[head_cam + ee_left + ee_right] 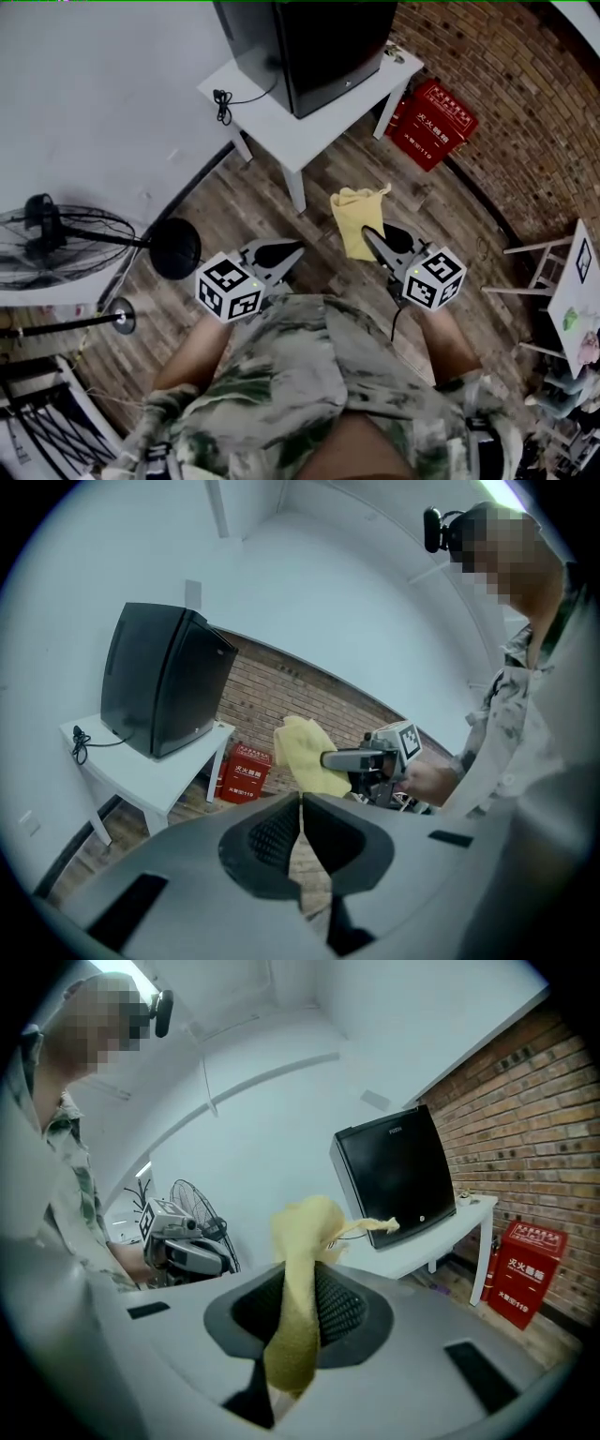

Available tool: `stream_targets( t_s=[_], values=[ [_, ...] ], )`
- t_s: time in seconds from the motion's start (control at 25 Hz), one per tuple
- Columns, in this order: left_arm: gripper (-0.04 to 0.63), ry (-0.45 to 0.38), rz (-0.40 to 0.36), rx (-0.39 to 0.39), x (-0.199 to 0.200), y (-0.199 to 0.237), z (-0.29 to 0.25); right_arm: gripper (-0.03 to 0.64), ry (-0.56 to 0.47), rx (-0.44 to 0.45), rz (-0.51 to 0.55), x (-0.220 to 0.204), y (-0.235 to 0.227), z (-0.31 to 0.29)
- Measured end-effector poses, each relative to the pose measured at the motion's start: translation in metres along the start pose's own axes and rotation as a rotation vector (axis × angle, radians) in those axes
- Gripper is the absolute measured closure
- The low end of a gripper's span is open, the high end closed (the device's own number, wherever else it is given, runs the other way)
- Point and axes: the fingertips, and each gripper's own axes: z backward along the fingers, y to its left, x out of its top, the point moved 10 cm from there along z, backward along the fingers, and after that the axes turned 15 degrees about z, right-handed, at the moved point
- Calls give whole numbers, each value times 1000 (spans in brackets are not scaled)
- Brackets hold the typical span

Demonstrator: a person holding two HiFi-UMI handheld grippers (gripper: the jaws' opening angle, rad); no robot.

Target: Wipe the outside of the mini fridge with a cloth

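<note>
A black mini fridge [314, 42] stands on a white table [281, 127] against the wall; it also shows in the left gripper view [164, 677] and the right gripper view [398, 1171]. My right gripper [370, 234] is shut on a yellow cloth [358, 217], which hangs out past its jaws [295, 1279]. My left gripper [292, 253] is shut with nothing in it, its jaws pressed together [301, 803]. Both grippers are held in front of my body, well short of the fridge. From the left gripper view I see the cloth [305, 754] and the right gripper [330, 759] beside it.
A red fire-extinguisher box [431, 122] sits on the wooden floor by the brick wall, right of the table. A standing fan [66, 244] is at the left. A white frame table [572, 281] stands at the right edge. A black cable [223, 103] lies on the white table.
</note>
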Motion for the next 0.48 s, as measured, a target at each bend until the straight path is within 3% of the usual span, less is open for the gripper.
stream_targets(
  t_s=[0.48],
  values=[
    [563, 2, -2, -13, -16, -34, -17, 531, -11, -25, 23, -4, 15, 47]
  ],
)
